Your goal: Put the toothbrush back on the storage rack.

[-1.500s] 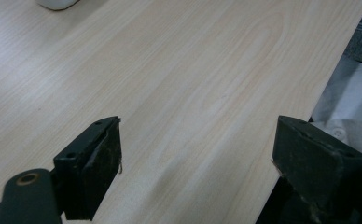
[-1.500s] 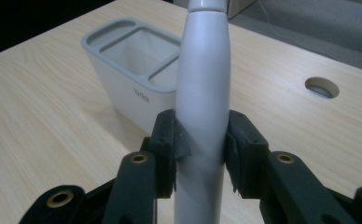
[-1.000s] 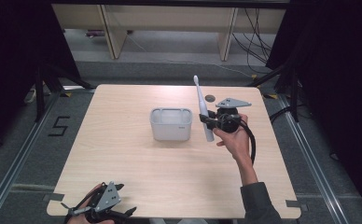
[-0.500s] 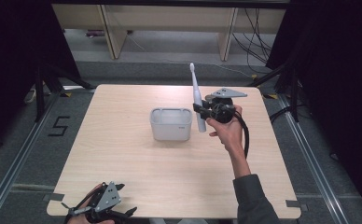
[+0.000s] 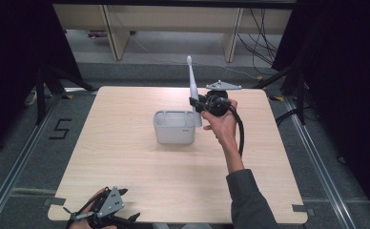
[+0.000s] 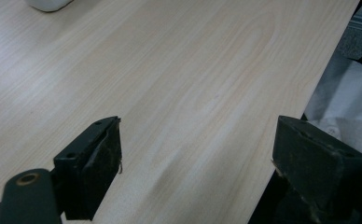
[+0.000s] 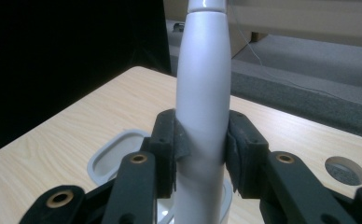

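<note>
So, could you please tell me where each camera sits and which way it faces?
High view: above the near edge, looking forward and down on the table; both forearms, the left gripper and the right gripper.
Left gripper view: low over the table, looking between its open fingers toward the bin's corner.
Right gripper view: behind fingers clamped on the upright toothbrush, facing across the table.
Shared: the grey bin and the toothbrush show in the high and right gripper views.
</note>
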Available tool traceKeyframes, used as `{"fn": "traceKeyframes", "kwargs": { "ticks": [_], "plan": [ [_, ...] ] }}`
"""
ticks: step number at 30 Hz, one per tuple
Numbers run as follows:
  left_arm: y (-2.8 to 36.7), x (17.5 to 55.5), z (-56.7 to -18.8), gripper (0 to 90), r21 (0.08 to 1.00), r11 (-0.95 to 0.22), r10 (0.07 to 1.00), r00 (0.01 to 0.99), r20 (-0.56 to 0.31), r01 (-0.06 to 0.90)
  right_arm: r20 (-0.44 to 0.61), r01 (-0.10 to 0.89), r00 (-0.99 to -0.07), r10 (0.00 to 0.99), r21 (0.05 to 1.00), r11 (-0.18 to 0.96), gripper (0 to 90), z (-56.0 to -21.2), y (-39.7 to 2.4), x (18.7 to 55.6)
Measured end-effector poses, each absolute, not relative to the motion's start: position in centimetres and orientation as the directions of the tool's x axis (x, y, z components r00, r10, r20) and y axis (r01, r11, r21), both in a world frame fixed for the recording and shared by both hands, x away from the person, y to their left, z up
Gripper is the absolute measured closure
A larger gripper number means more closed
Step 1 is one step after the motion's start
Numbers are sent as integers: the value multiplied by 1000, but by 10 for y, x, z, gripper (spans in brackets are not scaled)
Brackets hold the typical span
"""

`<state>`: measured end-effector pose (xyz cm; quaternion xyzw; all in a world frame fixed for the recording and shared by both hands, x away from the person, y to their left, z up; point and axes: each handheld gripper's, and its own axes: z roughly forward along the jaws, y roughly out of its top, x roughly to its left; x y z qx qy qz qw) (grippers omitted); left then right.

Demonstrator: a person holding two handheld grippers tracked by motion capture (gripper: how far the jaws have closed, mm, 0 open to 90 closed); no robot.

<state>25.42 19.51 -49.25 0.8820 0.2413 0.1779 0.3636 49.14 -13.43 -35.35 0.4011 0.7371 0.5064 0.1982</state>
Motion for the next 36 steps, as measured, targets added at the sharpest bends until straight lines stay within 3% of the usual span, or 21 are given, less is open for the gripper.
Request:
{"fn": "traceKeyframes", "kwargs": {
  "ticks": [7, 34, 36],
  "plan": [
    [194, 253, -493, 153, 724, -633, 556, 812, 178, 275, 117, 383, -580, 806, 913, 143, 665, -355, -128, 500],
    [196, 253, -491, 152, 705, -655, 543, 819, 186, 274, 179, 414, -522, 834, 908, 64, 663, -380, -115, 518],
    [194, 252, -492, 152, 733, -621, 555, 816, 160, 279, 174, 411, -520, 836, 909, 66, 663, -385, -116, 518]
  ]
}}
